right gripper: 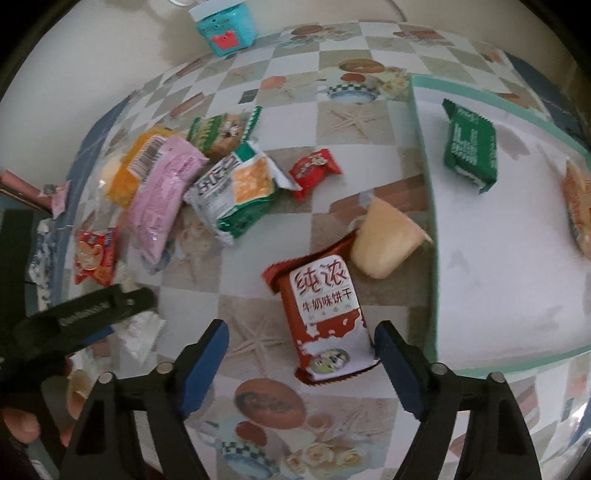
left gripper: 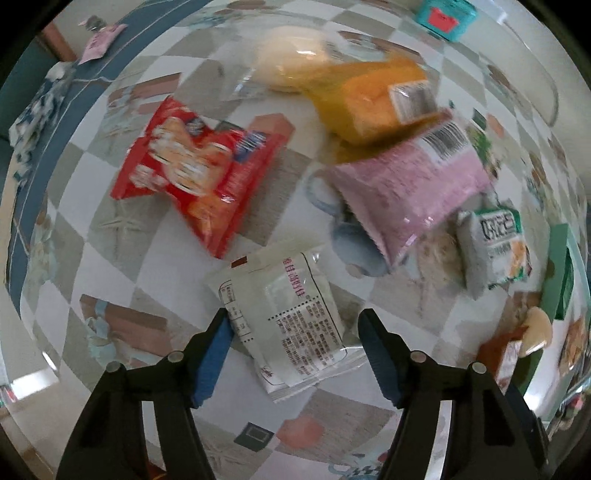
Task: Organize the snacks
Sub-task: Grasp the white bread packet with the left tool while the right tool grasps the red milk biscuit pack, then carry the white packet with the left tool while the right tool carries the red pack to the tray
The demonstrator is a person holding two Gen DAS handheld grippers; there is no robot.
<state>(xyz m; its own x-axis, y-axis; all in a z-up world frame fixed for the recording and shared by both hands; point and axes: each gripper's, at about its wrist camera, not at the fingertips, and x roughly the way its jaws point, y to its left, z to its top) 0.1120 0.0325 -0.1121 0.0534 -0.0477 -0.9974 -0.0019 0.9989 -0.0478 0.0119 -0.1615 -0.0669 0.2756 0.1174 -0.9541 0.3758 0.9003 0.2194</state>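
In the left wrist view a white snack packet [left gripper: 291,314] lies flat on the checked tablecloth between the blue pads of my left gripper [left gripper: 294,315]. The left pad is at the packet's edge and the right pad stands off it, so the gripper is open. In the right wrist view a red-brown biscuit packet [right gripper: 321,314] lies between the pads of my right gripper [right gripper: 302,326]. It sits close to the right pad with a wide gap to the left pad, so this gripper is open too. A teal-rimmed tray [right gripper: 424,184] holds a green packet [right gripper: 471,147].
A pile sits beyond: red bag [left gripper: 195,173], pink packet [left gripper: 410,192], orange packet [left gripper: 373,99], green-white packet [right gripper: 236,188], small red candy [right gripper: 314,170]. A cream cup [right gripper: 388,240] leans against the tray wall. A teal box [right gripper: 225,26] stands at the back.
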